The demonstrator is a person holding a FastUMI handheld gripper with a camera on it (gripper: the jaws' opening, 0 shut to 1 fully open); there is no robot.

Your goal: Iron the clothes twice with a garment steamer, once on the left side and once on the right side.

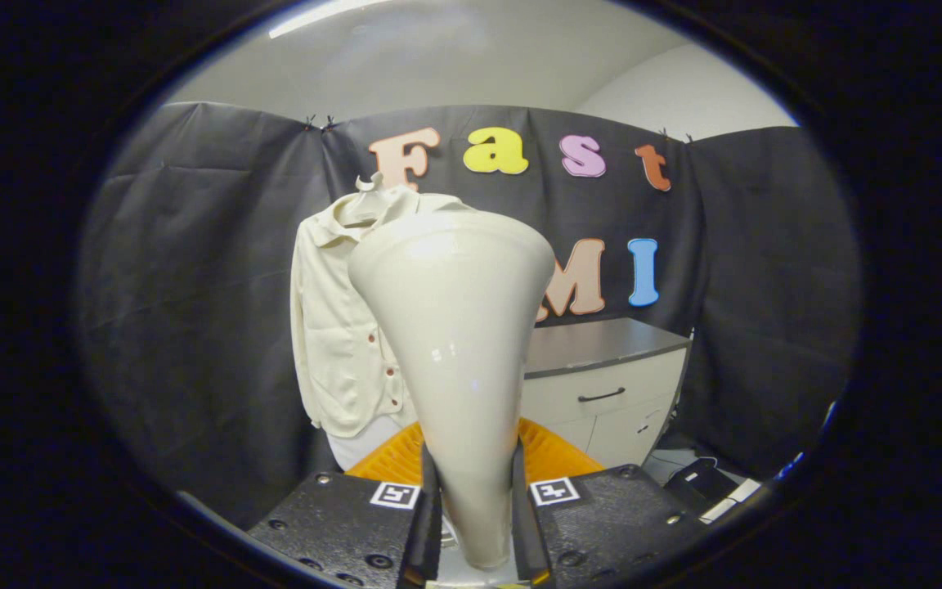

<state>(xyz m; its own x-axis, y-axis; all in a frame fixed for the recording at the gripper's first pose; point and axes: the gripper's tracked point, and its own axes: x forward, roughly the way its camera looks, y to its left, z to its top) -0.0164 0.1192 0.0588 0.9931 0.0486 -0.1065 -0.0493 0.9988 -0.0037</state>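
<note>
Garment steamer stands upright in the claw, both fingers clamped on its narrow handle, its wide head flaring upward. Beyond it to the left, a cream buttoned shirt hangs against the dark cloth wall; a drawer cabinet sits far right.

Glossy smooth plastic steamer, soft matt cloth shirt, smooth matt cabinet top.
</note>
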